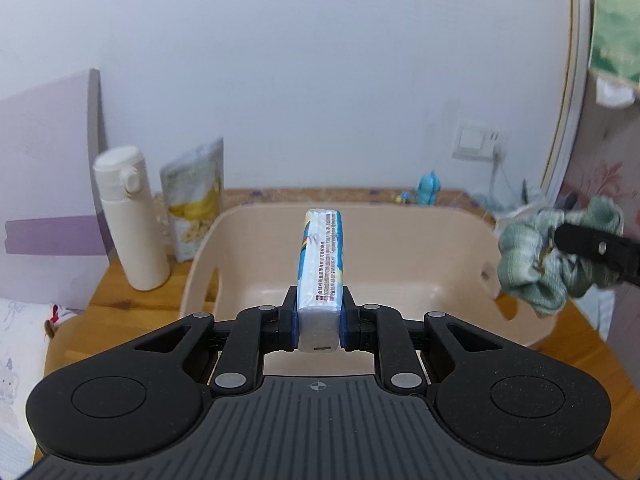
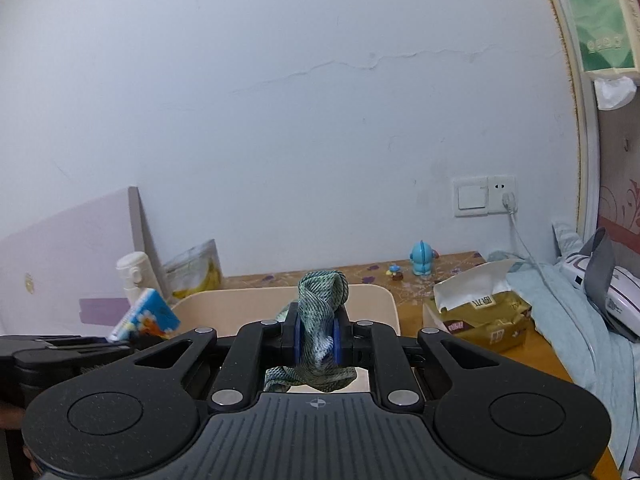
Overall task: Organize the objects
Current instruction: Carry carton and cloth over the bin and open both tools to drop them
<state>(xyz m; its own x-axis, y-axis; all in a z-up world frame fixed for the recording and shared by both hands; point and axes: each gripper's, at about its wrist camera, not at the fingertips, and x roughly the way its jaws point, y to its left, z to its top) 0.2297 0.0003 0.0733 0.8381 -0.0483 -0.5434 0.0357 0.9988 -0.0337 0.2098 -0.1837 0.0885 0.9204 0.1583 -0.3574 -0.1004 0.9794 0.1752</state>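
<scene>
Above, the left gripper (image 1: 319, 322), a matt black two-finger tool with blue pads, is clamped on a slim rectangular packet in glossy white-and-blue wrapping (image 1: 322, 264), held out lengthwise over a smooth beige plastic basin with rounded corners (image 1: 420, 240); the right gripper (image 2: 316, 334) is pinched tight on a bunched green woven cloth (image 2: 322, 312), its ribbed folds spilling above and below the pads, held above the basin's near rim; from the left wrist view that cloth hangs beside the basin's right wall; the basin sits on a varnished wooden tabletop (image 1: 116, 292); to its left stand a cream cylindrical flask with a flip cap (image 1: 130, 220) and a foil snack pouch printed with bananas (image 1: 196, 200); a small blue plastic figurine (image 2: 423, 260) stands near the pale wall behind; a crumpled gold tissue pack (image 2: 480, 320) lies to the right.
</scene>
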